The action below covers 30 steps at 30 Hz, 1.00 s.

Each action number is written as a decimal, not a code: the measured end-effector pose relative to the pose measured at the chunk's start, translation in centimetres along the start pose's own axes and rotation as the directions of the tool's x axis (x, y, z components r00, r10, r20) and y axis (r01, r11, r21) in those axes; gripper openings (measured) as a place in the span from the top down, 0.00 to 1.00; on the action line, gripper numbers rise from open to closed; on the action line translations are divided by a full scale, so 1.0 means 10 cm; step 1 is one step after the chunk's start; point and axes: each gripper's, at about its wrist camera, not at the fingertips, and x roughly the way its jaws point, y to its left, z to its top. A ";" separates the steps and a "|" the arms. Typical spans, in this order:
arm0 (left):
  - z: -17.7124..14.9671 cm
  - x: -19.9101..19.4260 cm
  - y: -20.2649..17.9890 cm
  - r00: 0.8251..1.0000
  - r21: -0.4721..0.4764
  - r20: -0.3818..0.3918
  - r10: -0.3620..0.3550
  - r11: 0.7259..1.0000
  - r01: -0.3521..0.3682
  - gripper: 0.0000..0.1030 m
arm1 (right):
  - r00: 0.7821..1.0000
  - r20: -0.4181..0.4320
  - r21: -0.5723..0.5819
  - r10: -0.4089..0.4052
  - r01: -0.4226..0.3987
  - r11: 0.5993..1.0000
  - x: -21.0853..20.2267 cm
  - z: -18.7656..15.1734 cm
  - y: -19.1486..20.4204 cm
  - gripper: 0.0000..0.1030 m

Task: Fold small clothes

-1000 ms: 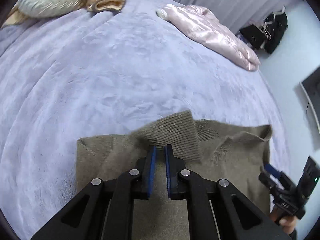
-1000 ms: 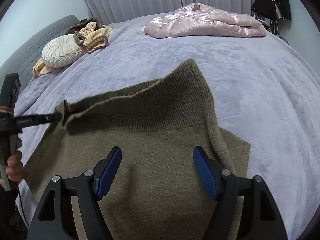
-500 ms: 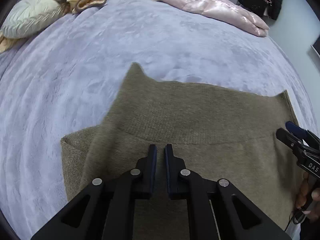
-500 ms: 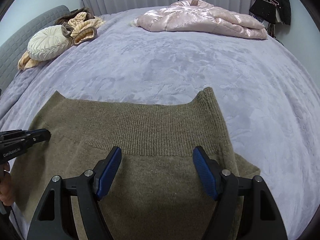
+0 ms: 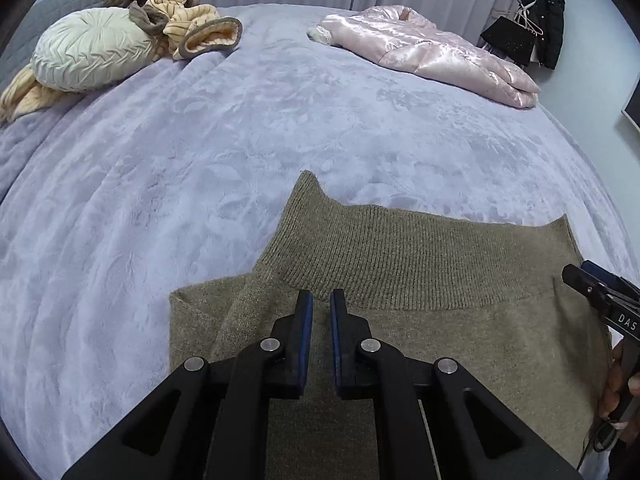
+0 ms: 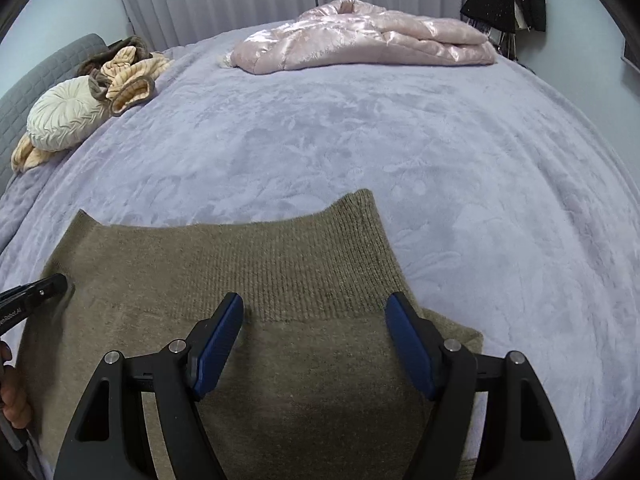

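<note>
Right under our fingers lies the olive-brown knitted sweater point(image 6: 296, 280), spread flat on the bed with one layer folded over another. Our left gripper point(image 5: 321, 312) hovers above its near-left part, the fingers drawn almost together with only a thin slit between the blue pads and no cloth in them. Our right gripper point(image 6: 314, 340) hangs over the sweater's right half with its fingers wide apart and nothing between them; in the left view its tips point(image 5: 592, 284) show beside the right edge of the cloth. We judge that both tools are clear of the garment because the top layer has been laid down and the next grasp is not yet chosen.

Just ahead of the fingertips runs the ribbed band point(image 5: 408, 256), a tighter, ridged knit than the soft, fuzzy body below it. Its two corners stick up in small peaks, and a lower layer peeks out to the left of our left fingers point(image 5: 192, 320), so the fold looks slightly uneven.

Beyond it stretches the lilac plush bedspread point(image 5: 240, 140), velvety with a faint pressed pattern. Far off to the right rests a shiny pink satin padded jacket point(image 5: 432, 52), and far left a round cream pleated cushion point(image 5: 88, 52) beside striped beige knitwear point(image 5: 196, 28).
</note>
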 end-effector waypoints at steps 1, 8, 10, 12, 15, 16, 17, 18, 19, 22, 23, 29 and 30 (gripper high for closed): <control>0.01 0.04 0.01 1.000 -0.005 -0.015 0.019 1.000 -0.019 0.90 | 1.000 -0.007 -0.005 -0.003 0.003 1.000 0.02 0.02 0.04 0.24; -0.15 -0.06 0.32 0.996 -0.116 -0.074 -0.045 0.993 0.037 0.90 | 0.991 -0.127 0.019 -0.045 0.048 0.999 0.18 0.01 0.00 0.17; -0.32 -0.35 0.52 0.994 -0.173 -0.020 -0.109 0.979 0.104 0.90 | 0.995 -0.089 0.021 -0.042 0.044 0.999 -0.03 -0.02 0.01 0.17; -0.55 -0.52 0.73 0.988 -0.217 -0.021 -0.152 0.966 0.144 0.90 | 0.998 -0.044 0.023 -0.034 0.035 0.999 -0.26 -0.10 0.03 0.17; -0.95 -0.66 0.91 0.988 -0.246 -0.050 -0.146 0.961 0.130 0.90 | 1.000 -0.002 0.058 0.010 -0.010 0.998 -0.57 -0.26 0.08 0.17; -1.06 -0.69 0.94 0.989 -0.248 -0.054 -0.140 0.961 0.122 0.90 | 1.000 0.007 0.065 0.024 -0.025 0.998 -0.65 -0.34 0.12 0.17; -1.17 -0.74 0.94 0.988 -0.253 -0.055 -0.143 0.959 0.125 0.90 | 0.999 0.014 0.064 0.036 -0.037 0.997 -0.72 -0.42 0.19 0.17; -1.28 -0.77 0.95 0.984 -0.256 -0.054 -0.167 0.955 0.148 0.90 | 0.999 0.021 0.057 0.041 -0.042 0.997 -0.78 -0.51 0.27 0.17; -1.36 -0.79 0.94 0.979 -0.258 -0.050 -0.196 0.950 0.177 0.90 | 0.999 0.026 0.039 0.045 -0.046 0.998 -0.83 -0.61 0.35 0.17; -1.54 -0.79 0.98 0.978 -0.297 -0.044 -0.205 0.937 0.183 0.80 | 1.000 0.016 -0.035 0.012 -0.011 0.999 -0.89 -0.93 0.57 0.17; -1.61 -0.80 1.04 0.981 -0.330 -0.041 -0.191 0.929 0.167 0.56 | 1.000 -0.003 -0.044 0.009 -0.009 0.999 -0.89 -1.05 0.61 0.17; -1.73 -1.09 1.08 0.973 -0.322 0.034 -0.230 0.919 0.229 0.47 | 0.998 -0.044 -0.058 -0.034 0.031 0.998 -0.99 -1.57 0.52 0.16; -1.71 -1.12 1.04 0.969 -0.308 0.044 -0.245 0.919 0.246 0.47 | 0.999 -0.029 -0.034 -0.024 0.023 0.999 -1.07 -1.59 0.49 0.16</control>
